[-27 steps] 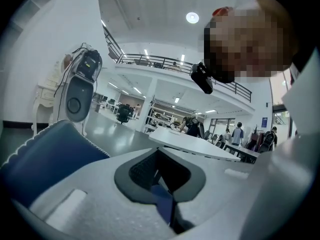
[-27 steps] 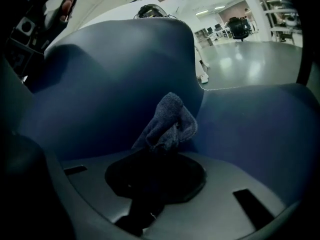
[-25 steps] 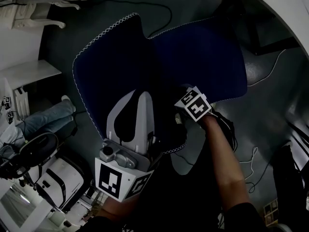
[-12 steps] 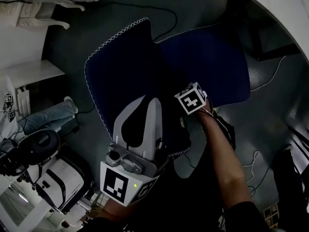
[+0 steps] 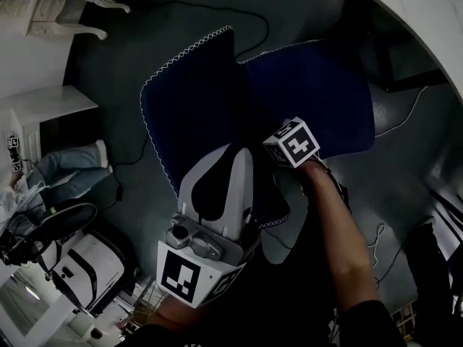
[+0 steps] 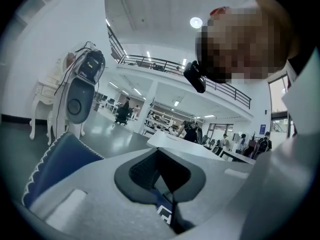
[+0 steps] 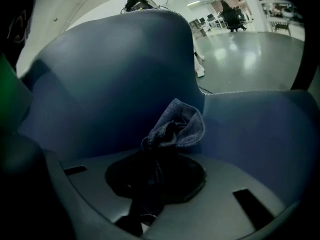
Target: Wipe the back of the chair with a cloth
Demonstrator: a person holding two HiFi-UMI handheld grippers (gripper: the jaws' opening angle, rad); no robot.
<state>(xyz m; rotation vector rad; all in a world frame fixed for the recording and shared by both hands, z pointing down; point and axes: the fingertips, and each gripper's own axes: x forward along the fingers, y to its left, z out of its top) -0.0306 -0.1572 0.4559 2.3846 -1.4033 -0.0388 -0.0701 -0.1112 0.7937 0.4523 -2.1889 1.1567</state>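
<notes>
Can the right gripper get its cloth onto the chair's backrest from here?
Probably yes. The right gripper is shut on the cloth, whose bunched end points at the backrest with nothing between them. The left gripper sits off to the side. I can't tell whether the cloth touches.

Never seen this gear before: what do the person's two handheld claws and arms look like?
The left claw and right claw are grey plastic shells with dark-lined openings; each carries a cube of black-and-white square markers. The short sleeve is dark.
</notes>
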